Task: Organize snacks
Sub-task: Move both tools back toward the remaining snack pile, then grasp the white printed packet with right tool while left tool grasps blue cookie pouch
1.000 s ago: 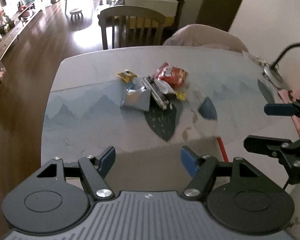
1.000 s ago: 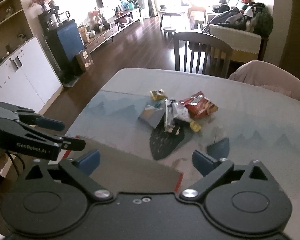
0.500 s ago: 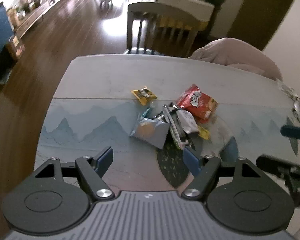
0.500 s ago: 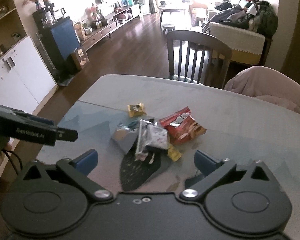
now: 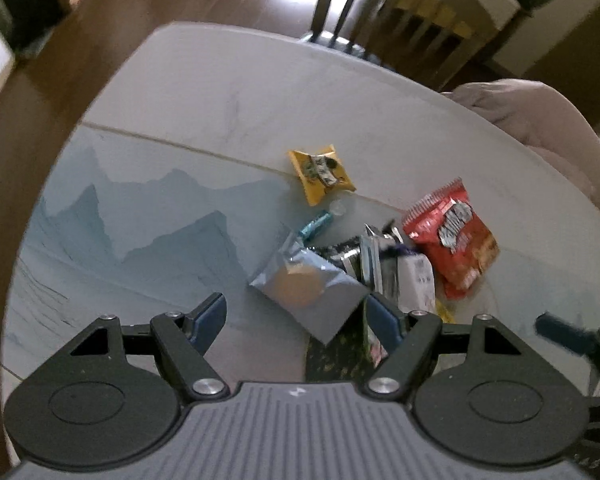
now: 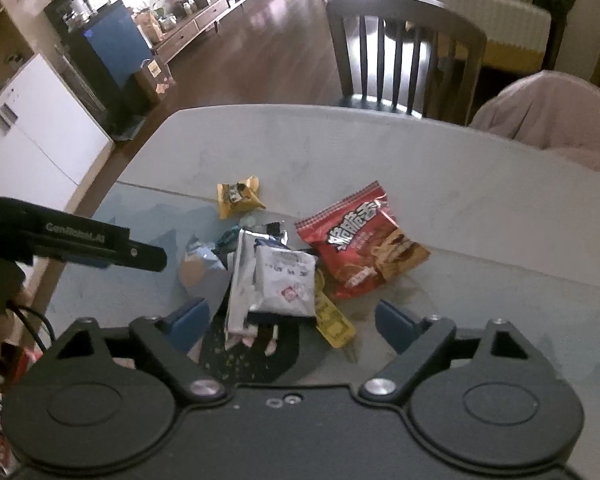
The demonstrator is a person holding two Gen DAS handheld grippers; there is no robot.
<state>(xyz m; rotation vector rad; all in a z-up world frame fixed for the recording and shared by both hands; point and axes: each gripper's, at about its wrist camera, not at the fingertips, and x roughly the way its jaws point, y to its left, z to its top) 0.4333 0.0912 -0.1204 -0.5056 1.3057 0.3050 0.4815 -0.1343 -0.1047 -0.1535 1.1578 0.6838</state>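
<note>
Moving closer than a moment ago, the left gripper (image 5: pixel 296 314) and right gripper (image 6: pixel 292 326), both wide open and empty, now hang right over the snack pile (image 6: pixel 276 276) mid-table, so picking can start.

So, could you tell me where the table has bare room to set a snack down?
Free: the table between the red chip bag and the chairs' edge, and the blue-printed stretch left of the grey pouch. Crowded: the centre pile, grey pouch to red bag, with the yellow packet just behind.
</note>
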